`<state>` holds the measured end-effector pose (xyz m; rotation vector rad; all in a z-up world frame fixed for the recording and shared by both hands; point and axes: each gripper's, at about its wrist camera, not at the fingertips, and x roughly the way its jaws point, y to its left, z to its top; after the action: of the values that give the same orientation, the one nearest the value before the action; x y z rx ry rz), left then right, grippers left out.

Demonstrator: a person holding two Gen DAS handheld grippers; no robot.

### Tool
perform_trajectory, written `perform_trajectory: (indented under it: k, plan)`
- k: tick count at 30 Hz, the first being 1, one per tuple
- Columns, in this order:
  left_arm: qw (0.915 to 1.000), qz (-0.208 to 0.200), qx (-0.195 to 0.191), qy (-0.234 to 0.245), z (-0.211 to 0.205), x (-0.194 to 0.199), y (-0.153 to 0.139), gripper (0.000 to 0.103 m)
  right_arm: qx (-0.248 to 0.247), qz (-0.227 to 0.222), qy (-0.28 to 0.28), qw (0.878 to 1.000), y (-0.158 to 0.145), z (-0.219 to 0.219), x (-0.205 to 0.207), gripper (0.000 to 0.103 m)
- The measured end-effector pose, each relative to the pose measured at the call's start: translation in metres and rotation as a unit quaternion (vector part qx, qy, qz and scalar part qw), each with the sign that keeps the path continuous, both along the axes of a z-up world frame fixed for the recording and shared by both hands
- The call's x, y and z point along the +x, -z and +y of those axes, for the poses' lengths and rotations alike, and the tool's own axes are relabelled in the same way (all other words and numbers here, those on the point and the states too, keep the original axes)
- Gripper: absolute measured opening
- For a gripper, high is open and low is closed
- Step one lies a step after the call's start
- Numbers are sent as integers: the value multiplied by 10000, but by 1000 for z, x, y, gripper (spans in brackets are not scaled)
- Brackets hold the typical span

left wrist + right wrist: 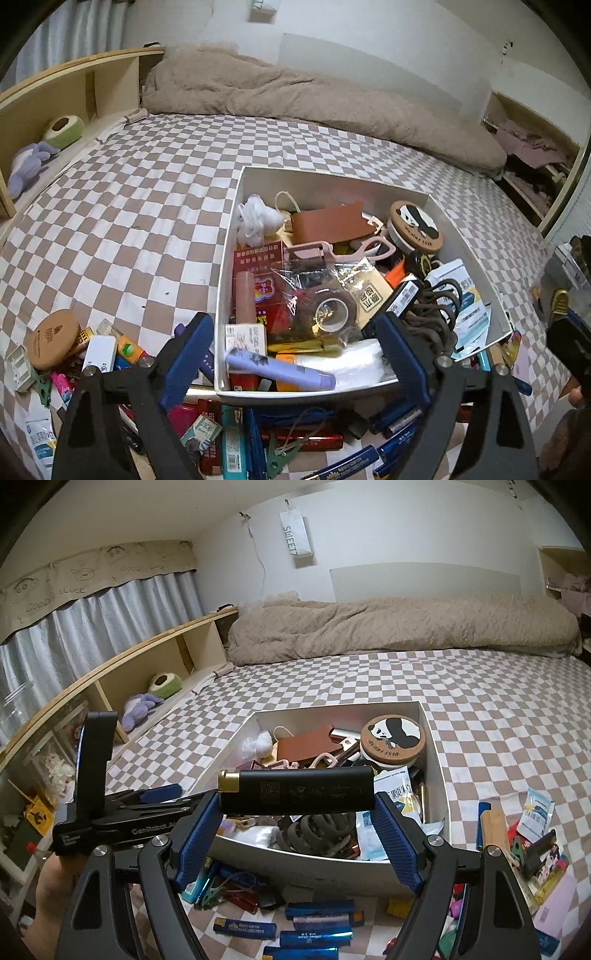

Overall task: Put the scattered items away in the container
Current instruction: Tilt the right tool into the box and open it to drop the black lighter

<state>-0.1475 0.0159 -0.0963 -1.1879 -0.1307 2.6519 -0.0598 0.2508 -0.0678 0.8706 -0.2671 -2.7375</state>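
Right gripper (297,805) clamps black lighter (295,789) — above box (437,775).

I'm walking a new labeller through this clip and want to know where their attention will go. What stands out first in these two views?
First, the black lighter with a gold cap, held crosswise in the right gripper above the white rectangular box crammed with odds and ends. Inside the box, at its far right corner, lies a round cork coaster with a panda on it. Blue lighters litter the brown-and-white checkered bedsheet in front of the box.
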Motion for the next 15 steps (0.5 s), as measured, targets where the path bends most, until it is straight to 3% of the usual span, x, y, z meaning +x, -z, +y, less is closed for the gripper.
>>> perform_trajectory:
  k: [9, 15]
  plan:
    - [9998, 111, 146, -59, -19, 6, -6, 91, 54, -92, -26, 9999, 1, -6, -10, 82]
    - [9991, 370, 22, -219, -37, 13, -14, 91, -59, -216, -90, 9997, 0, -10, -22, 82]
